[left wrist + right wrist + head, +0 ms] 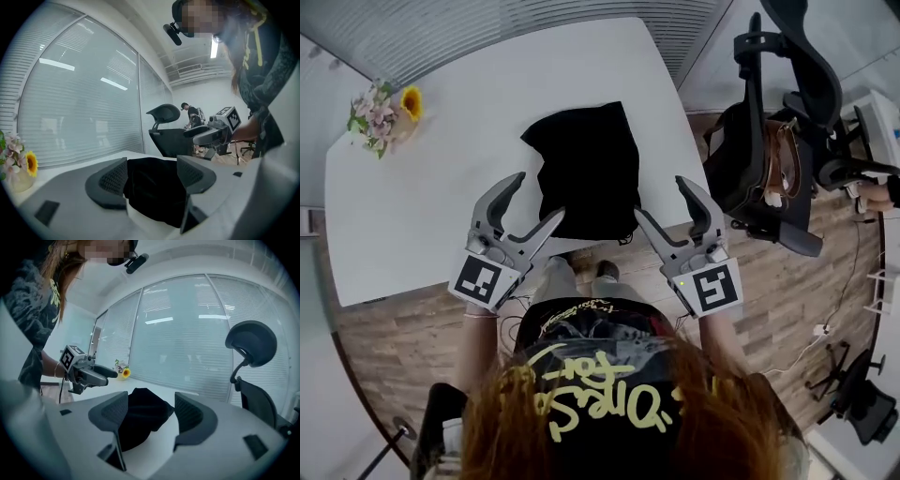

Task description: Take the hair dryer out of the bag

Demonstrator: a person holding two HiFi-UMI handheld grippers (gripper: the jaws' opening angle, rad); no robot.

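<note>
A white desk (441, 206) stands on a wood-plank floor (384, 347). At the desk's far left corner sits a small bunch of flowers (382, 112), one yellow sunflower among pale pink blooms. Just off the desk's right edge stands a black office chair (769, 141) with a headrest. Closed blinds (534, 23) cover the windows beyond the far edge.
</note>
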